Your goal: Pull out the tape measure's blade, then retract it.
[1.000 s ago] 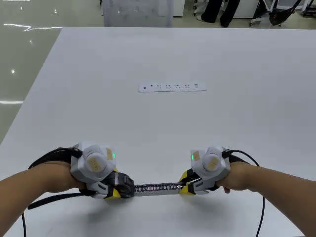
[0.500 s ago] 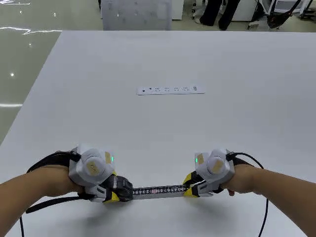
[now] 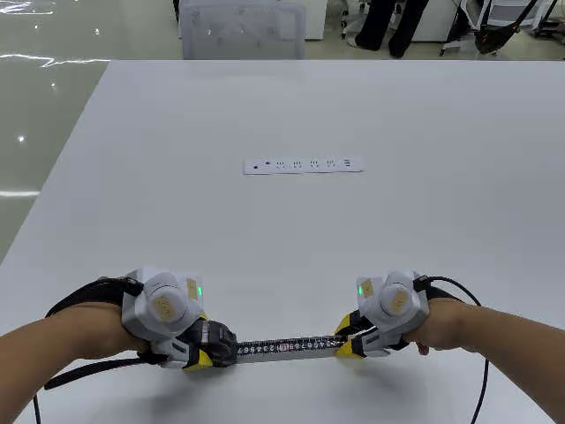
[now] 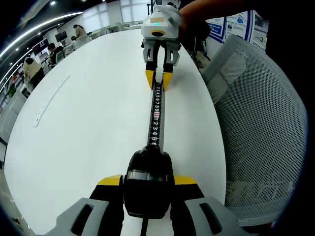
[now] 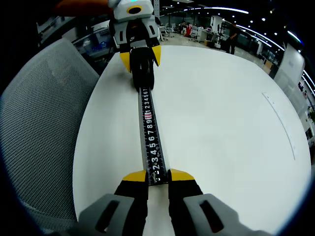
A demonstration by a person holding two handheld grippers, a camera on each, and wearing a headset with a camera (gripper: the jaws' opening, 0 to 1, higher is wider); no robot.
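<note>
The head view looked down over the table (image 3: 397, 221); the gripper views, low and close, faced each other along the blade (image 4: 154, 115).

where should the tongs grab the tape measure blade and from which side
Grip the blade at its free tip, coming end-on along its length, from the side away from the case. It runs straight with its numbers up, a thin strip, so the tip gives the easiest hold. The right tongs pinch it there while the left tongs clamp the case.
</note>
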